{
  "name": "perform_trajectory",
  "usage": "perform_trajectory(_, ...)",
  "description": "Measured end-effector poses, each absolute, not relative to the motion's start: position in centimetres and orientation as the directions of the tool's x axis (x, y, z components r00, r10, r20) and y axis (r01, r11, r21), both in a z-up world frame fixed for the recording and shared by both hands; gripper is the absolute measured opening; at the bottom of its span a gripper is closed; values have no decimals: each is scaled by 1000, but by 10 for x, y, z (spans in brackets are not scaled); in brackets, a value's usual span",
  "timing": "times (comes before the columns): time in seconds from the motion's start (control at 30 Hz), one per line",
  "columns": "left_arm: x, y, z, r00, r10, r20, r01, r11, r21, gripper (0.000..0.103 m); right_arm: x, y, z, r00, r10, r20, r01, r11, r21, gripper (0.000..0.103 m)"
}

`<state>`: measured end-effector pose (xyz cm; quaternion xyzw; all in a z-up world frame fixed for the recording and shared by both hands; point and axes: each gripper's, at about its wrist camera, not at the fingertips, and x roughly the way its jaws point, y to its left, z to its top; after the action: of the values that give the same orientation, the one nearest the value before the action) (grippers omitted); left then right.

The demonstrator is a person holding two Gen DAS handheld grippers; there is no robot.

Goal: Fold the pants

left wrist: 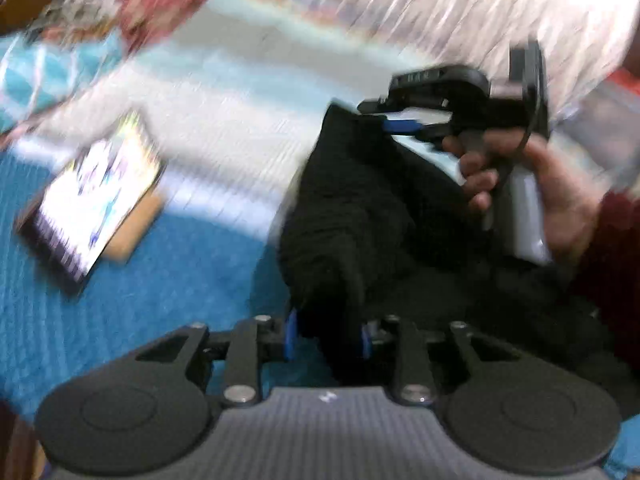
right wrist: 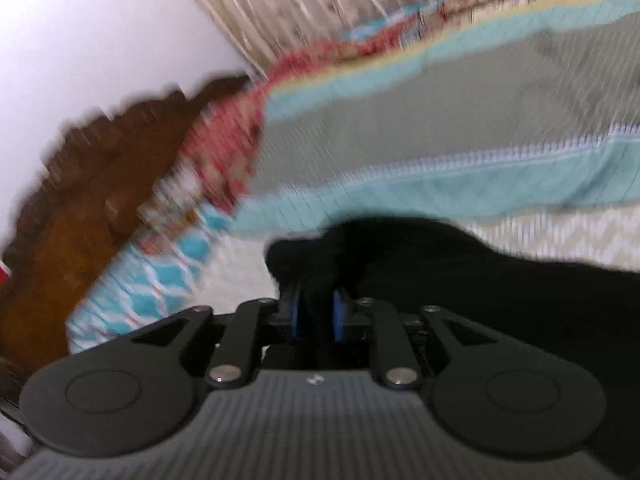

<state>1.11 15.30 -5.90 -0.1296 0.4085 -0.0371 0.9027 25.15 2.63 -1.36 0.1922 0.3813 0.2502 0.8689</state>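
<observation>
**Left wrist view: black pants pinched at both ends**

Left wrist view, and it's a blurry one! The left gripper (left wrist: 327, 336) sits at the bottom centre of the frame, its blue pads narrowed onto a bunch of the black pants (left wrist: 360, 208), fabric squeezed right between them. The pants rise up through the middle of the frame toward the right gripper (left wrist: 400, 125), upper right, which has its blue-tipped fingers clamped on the far edge of the cloth. A hand (left wrist: 552, 200) wraps that gripper's handle, with a dark red sleeve (left wrist: 616, 248) at the right edge. Under it all, a blue bedspread (left wrist: 120, 320) fills the lower left, and a phone (left wrist: 92, 204) with a lit screen lies on it at the left, well apart from the pants.

Over to the right wrist view: same story from the other end. The gripper's pads stand close together at centre frame, black fabric gathered between them, and the rest of the pants spread to the lower right. Behind, a grey and teal quilt (right wrist: 440, 120) covers the upper right, a wooden headboard (right wrist: 80, 184) runs along the left, and a pale wall (right wrist: 100, 32) fills the upper left.
</observation>
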Motion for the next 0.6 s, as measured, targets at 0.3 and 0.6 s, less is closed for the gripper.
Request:
perform_trajectory(0.3, -17, 192, -38, 726, -212, -655, -35, 939, -342, 54, 212, -67, -5, 639, 528, -559, -206, 818, 538, 46)
perform_trajectory(0.6, 97, 101, 14, 799, -169, -578, 213, 977, 10, 70, 170, -314, 55, 800, -8, -600, 144, 973, 179, 47)
